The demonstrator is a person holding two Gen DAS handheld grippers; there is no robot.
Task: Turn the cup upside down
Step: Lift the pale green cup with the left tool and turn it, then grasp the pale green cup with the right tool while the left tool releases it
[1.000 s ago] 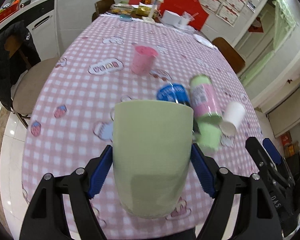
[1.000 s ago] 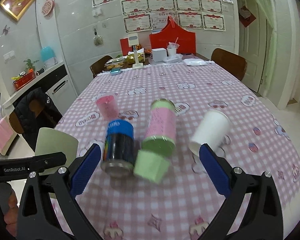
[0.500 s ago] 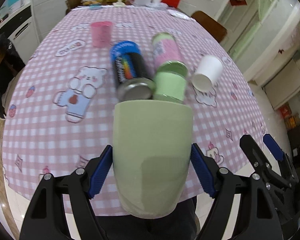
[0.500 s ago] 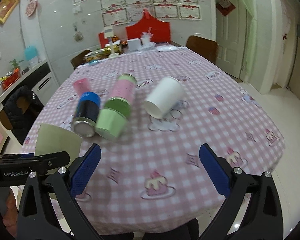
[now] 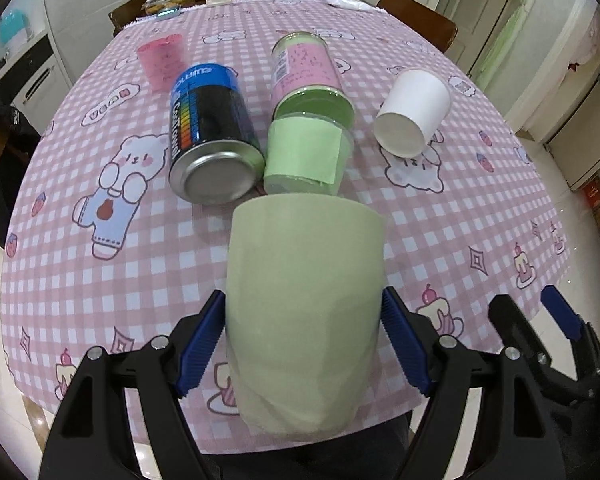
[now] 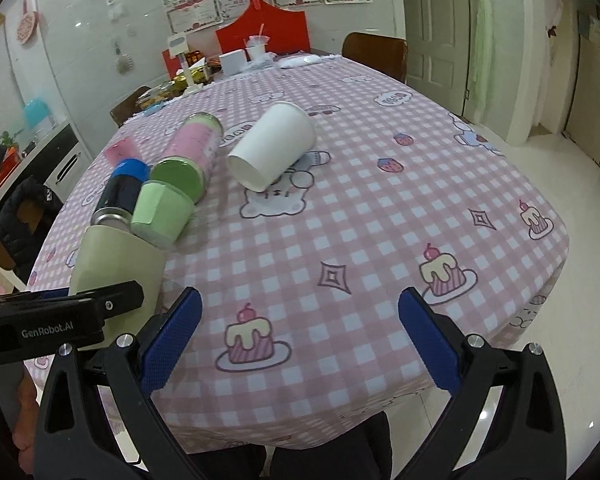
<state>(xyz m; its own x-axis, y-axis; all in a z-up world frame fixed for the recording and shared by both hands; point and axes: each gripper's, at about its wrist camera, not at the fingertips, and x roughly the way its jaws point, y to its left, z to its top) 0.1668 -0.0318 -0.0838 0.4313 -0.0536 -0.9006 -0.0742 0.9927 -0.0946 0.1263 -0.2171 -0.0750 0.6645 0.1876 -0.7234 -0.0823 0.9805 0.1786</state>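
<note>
My left gripper [image 5: 303, 336] is shut on a pale green cup [image 5: 304, 312], its blue pads on the cup's two sides, held above the near part of the pink checked table [image 5: 100, 264]. The cup's wide rim points away from the camera. The cup also shows at the left of the right wrist view [image 6: 116, 260]. My right gripper [image 6: 300, 340] is open and empty over the table's near edge.
On the table lie a blue and black can [image 5: 212, 136], a small green cup [image 5: 304, 160], a pink and green tube [image 5: 306, 76] and a white paper cup [image 5: 412, 112]. A pink cup [image 5: 162, 60] stands behind. Chairs and clutter are at the far end.
Both grippers have pulled back toward the near table edge and tilted down. The left gripper keeps hold of the green cup. The things on the table have not moved.
</note>
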